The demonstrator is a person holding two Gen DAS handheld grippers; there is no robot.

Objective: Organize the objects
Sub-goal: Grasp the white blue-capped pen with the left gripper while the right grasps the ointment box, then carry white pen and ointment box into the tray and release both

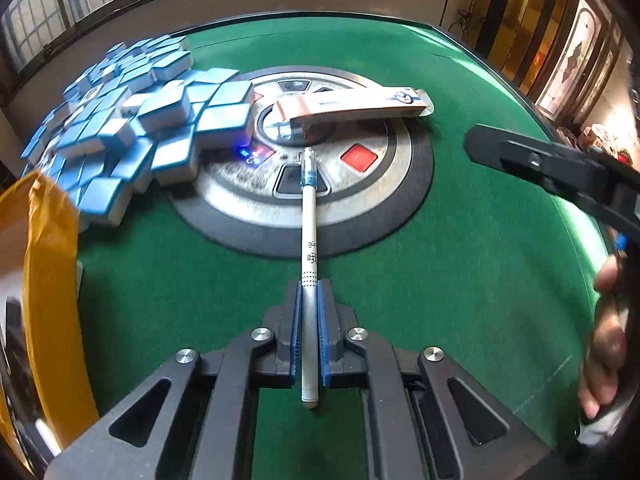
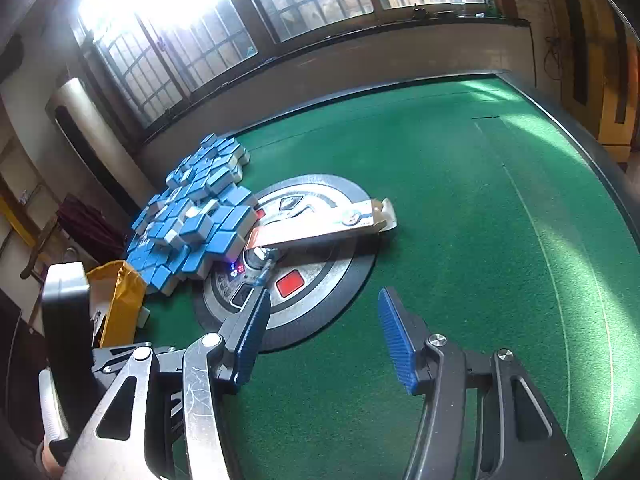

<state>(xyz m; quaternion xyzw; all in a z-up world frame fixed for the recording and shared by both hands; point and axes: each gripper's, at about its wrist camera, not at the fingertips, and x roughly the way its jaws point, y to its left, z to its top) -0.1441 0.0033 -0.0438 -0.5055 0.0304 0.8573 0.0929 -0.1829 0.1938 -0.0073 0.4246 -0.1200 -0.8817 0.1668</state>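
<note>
Green felt mahjong table (image 1: 460, 240) with a round centre console (image 1: 360, 184), blue mahjong tiles (image 1: 132, 120) heaped beside it; left gripper (image 1: 309, 284) clenched on a white pen (image 1: 309, 232), right gripper (image 2: 320, 332) released, empty

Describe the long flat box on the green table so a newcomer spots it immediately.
Find the round silver control panel in the middle of the green table. Across its far side lies the long flat box: pale, orange-ended, unlike the blue tiles heaped beside it.

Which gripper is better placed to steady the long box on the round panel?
Right. The right gripper is open and empty, while the left gripper already holds the pen near the long box.
</note>
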